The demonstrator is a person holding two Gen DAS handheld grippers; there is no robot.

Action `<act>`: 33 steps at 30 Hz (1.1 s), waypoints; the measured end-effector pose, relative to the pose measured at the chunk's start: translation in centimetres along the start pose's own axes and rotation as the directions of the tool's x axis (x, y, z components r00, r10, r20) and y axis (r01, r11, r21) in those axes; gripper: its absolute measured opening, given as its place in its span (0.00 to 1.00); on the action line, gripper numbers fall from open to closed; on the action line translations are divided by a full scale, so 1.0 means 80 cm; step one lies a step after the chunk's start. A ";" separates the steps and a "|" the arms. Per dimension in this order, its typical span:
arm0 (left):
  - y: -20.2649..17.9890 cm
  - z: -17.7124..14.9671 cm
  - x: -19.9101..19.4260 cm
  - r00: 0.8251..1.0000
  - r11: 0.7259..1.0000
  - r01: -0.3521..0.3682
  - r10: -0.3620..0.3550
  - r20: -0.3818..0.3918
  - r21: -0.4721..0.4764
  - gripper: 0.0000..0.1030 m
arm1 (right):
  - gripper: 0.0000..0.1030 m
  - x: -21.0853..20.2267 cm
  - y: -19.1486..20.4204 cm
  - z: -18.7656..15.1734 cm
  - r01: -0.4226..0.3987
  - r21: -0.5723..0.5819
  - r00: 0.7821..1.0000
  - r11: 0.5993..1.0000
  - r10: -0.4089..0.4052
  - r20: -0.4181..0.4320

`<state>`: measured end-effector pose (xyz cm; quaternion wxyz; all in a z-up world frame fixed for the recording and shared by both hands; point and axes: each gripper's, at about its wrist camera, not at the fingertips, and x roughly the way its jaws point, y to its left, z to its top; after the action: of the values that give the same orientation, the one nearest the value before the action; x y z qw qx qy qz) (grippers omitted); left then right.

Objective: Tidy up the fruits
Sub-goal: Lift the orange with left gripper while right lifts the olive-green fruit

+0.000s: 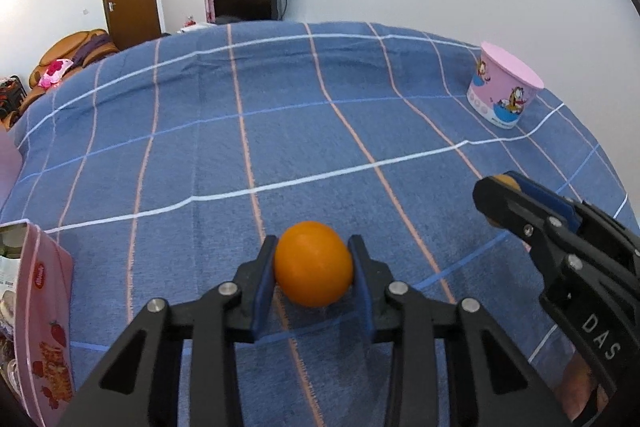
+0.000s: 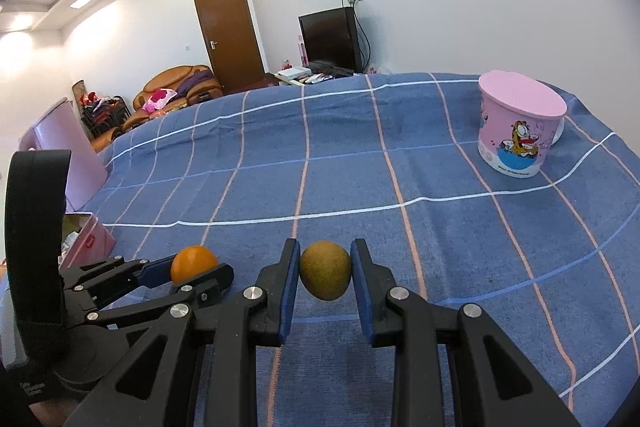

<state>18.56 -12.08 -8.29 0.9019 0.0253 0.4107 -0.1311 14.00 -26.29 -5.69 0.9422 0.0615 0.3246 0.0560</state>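
Fruits: two of them, both already picked up. A round, smooth bright orange fruit (image 1: 313, 263) sits between the left gripper (image 1: 313, 269) fingers, and an egg-shaped greenish-brown speckled fruit (image 2: 325, 270) sits between the right gripper (image 2: 325, 273) fingers.
Left fingers: closed down to the width of the orange, blue pads pressing both sides.
Right fingers: same deal, narrowed onto the greenish fruit, pads touching left and right. It looks lifted off the cloth but I can't say for sure.
Surface: blue checked cloth with white and peach lines (image 1: 360, 115); could be a bed or a table, hard to tell.
Where they might go: my guess is the open pink tin box with strawberry pictures (image 1: 44, 327), off to the left of the left fingers. It already holds some stuff I can't make out.
How I'd do it: keep the squeeze even, since round fruit can pop out of flat pads. Lower each one inside the box before letting go so it doesn't roll.
In the way: the two grippers are near each other, left one just left of the right fingers, so move one at a time.
Other stuff: pink lidded cartoon-cat tub (image 2: 520, 129) ahead and right of the right fingers, well apart from both fruits.
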 end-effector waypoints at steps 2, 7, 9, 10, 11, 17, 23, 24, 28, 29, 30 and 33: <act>0.001 -0.001 -0.005 1.000 1.000 -0.008 0.008 0.018 -0.002 0.35 | 0.27 -0.003 0.002 -0.001 -0.004 -0.008 1.000 1.000 0.004 0.010; 0.004 -0.002 -0.016 0.998 1.000 -0.028 0.029 0.059 -0.012 0.35 | 0.27 -0.008 0.004 -0.002 -0.011 -0.016 0.999 1.000 0.011 0.033; 0.004 -0.003 -0.019 0.997 0.999 -0.034 0.035 0.073 -0.013 0.35 | 0.27 -0.007 0.003 -0.001 -0.012 -0.017 0.999 1.000 0.012 0.038; 0.004 -0.002 -0.020 0.996 0.999 -0.038 0.039 0.078 -0.013 0.35 | 0.27 -0.008 0.004 -0.001 -0.011 -0.018 0.999 1.000 0.012 0.042; 0.003 -0.002 -0.022 0.995 0.999 -0.043 0.044 0.087 -0.012 0.35 | 0.27 -0.009 0.004 -0.001 -0.011 -0.019 0.999 1.000 0.012 0.045; 0.004 -0.004 -0.031 0.991 0.998 -0.060 0.062 0.122 -0.017 0.35 | 0.27 -0.019 0.009 -0.004 -0.012 -0.035 0.997 0.999 0.014 0.077; 0.008 -0.006 -0.037 0.987 0.997 -0.069 0.074 0.143 -0.035 0.35 | 0.27 -0.027 0.013 -0.005 -0.007 -0.051 0.994 0.999 0.013 0.112; 0.008 -0.006 -0.037 0.986 0.997 -0.070 0.075 0.146 -0.037 0.35 | 0.27 -0.027 0.013 -0.005 -0.006 -0.053 0.993 0.999 0.013 0.116; 0.009 -0.007 -0.041 0.983 0.996 -0.079 0.085 0.164 -0.042 0.35 | 0.27 -0.032 0.016 -0.005 -0.003 -0.065 0.991 0.998 0.012 0.135; 0.009 -0.008 -0.043 0.981 0.996 -0.085 0.091 0.171 -0.042 0.35 | 0.27 -0.033 0.016 -0.005 -0.003 -0.066 0.990 0.998 0.012 0.139; 0.008 -0.008 -0.044 0.980 0.995 -0.088 0.094 0.176 -0.040 0.35 | 0.27 -0.034 0.017 -0.005 -0.002 -0.068 0.990 0.998 0.012 0.144; 0.005 -0.010 -0.048 0.976 0.994 -0.101 0.106 0.192 -0.033 0.35 | 0.27 -0.037 0.017 -0.005 0.002 -0.070 0.988 0.998 0.009 0.154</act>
<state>15.67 -10.71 -5.93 0.9434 0.0232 0.3207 -0.0811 11.35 -25.32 -4.06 0.9660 0.0335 0.2483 0.0639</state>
